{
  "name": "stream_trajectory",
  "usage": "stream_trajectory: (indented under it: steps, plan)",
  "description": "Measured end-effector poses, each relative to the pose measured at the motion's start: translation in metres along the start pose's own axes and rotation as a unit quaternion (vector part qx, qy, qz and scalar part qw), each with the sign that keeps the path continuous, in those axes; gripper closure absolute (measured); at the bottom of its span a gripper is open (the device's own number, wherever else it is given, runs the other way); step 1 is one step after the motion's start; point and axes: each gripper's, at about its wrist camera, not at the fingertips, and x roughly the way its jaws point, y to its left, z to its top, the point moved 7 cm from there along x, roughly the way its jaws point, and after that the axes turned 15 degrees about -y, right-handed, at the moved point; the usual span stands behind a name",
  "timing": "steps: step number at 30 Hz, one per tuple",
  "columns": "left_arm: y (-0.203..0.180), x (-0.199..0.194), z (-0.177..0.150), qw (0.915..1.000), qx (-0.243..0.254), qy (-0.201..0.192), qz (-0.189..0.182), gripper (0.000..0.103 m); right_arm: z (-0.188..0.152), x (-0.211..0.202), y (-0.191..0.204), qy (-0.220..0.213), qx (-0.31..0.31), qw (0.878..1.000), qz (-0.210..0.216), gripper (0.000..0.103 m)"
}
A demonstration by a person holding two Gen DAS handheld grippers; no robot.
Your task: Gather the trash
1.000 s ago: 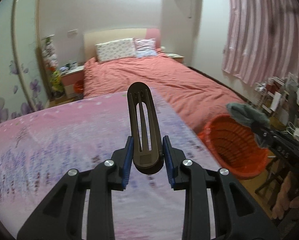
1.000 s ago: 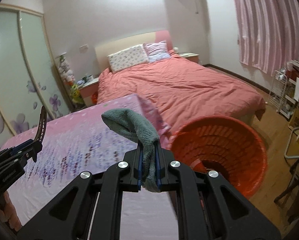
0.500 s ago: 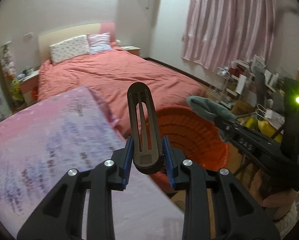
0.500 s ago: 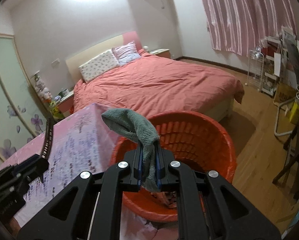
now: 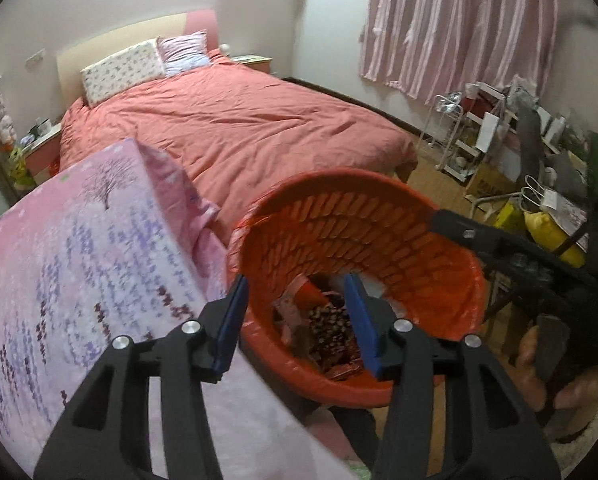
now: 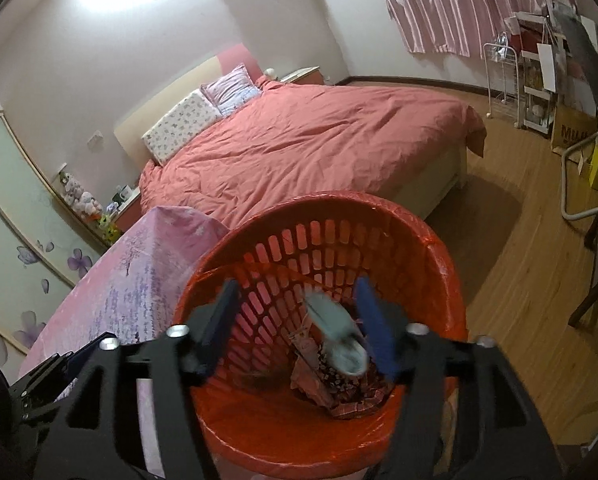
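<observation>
Over the red basket (image 5: 363, 216), in the left wrist view, the left gripper (image 5: 297, 322) hangs with its blue-padded jaws spread wide and nothing between them. Wrappers and patterned scraps (image 5: 331, 332) lie at the bottom of the basket. Its left rim sits just beside the pink flowered table cover (image 5: 79, 248). The right gripper's black arm (image 5: 495, 240) reaches over the basket's right rim; its jaws are out of sight from this side. A bed with a coral quilt (image 5: 235, 128) stands behind, and striped pink curtains (image 5: 459, 28) hang at upper right.

From the right wrist view, the right gripper (image 6: 299, 328) is also above the basket (image 6: 327, 216), jaws parted and empty. A grey-green cloth (image 6: 335, 336), blurred, is inside the basket between the two pads, touching neither, above the scraps (image 6: 339, 392). The left gripper's body (image 6: 51, 372) shows at lower left, over the table cover (image 6: 139, 280).
</observation>
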Motion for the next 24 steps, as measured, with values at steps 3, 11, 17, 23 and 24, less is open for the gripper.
stream_trajectory:
  steps: [3,11,17,23,24]
  plan:
    - [0.014,-0.012,0.000,0.9997,-0.004,-0.011,0.019,0.047,0.000,-0.014,0.007,-0.012,-0.020,1.000,-0.011,0.028]
    - [0.063,-0.114,-0.007,0.9924,0.004,-0.084,0.090,0.016,0.003,-0.086,0.046,-0.080,-0.089,0.993,-0.006,0.004]
    - [0.093,-0.198,-0.029,0.9807,-0.004,-0.127,0.149,0.004,-0.008,-0.153,0.084,-0.143,-0.106,0.984,0.027,0.002]
    - [0.115,-0.269,-0.065,0.9644,-0.023,-0.159,0.210,0.004,-0.034,-0.210,0.117,-0.167,-0.140,0.974,0.068,0.002]
    - [0.116,-0.279,-0.073,0.9609,-0.027,-0.162,0.223,0.004,-0.041,-0.218,0.122,-0.167,-0.153,0.972,0.068,0.002]
